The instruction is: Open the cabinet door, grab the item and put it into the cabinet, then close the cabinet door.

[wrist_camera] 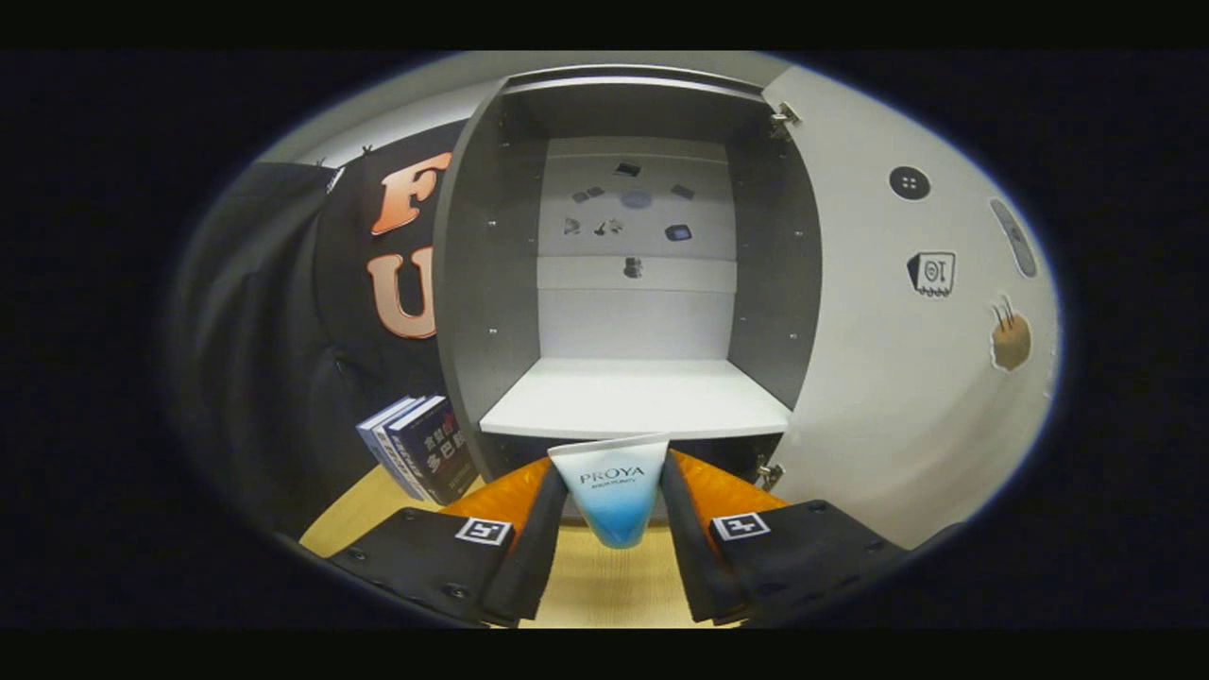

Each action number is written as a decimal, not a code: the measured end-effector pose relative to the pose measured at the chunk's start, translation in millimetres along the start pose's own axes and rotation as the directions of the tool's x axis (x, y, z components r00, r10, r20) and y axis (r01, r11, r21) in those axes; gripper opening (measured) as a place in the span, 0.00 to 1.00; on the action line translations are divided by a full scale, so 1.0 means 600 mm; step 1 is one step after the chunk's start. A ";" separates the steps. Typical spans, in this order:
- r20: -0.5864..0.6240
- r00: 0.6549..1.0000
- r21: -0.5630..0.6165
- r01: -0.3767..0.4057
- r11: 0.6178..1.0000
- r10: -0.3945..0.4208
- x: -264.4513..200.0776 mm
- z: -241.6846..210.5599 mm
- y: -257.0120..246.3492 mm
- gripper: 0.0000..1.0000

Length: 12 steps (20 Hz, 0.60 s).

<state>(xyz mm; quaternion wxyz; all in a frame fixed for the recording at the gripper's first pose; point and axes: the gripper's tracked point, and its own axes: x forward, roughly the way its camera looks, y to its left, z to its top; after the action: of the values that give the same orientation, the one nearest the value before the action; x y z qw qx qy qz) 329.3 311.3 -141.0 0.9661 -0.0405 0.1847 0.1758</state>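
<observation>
Tube (612,491) of cream, white at its wide crimped end and blue toward the cap, sits pinched between the two fingers of the gripper (609,501), one finger pressing on each side. It is held with the crimped end up and the cap end pointing down over the wooden tabletop (604,586). Just beyond the tube stands the cabinet (491,283), its door (907,378) swung wide open to the right, with stickers on the door's inner face. The tube is in front of the white shelf (633,397), not on it. More small stickers dot the cabinet's back panel (635,217). A few books (420,458) lean against the cabinet's left side on the tabletop.
</observation>
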 end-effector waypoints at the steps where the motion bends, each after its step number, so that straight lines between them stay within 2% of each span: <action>1: 0.012 1.000 0.004 -0.002 1.000 0.002 0.009 0.024 0.002 0.64; 6: 0.048 0.999 0.009 0.003 1.000 -0.004 0.097 0.112 -0.005 0.63; 12: 0.037 0.999 0.036 0.030 0.999 -0.031 0.215 0.148 -0.029 0.63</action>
<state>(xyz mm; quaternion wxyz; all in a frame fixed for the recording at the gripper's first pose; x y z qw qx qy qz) 478.0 350.0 -106.0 0.9726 -0.0229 0.1687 0.1584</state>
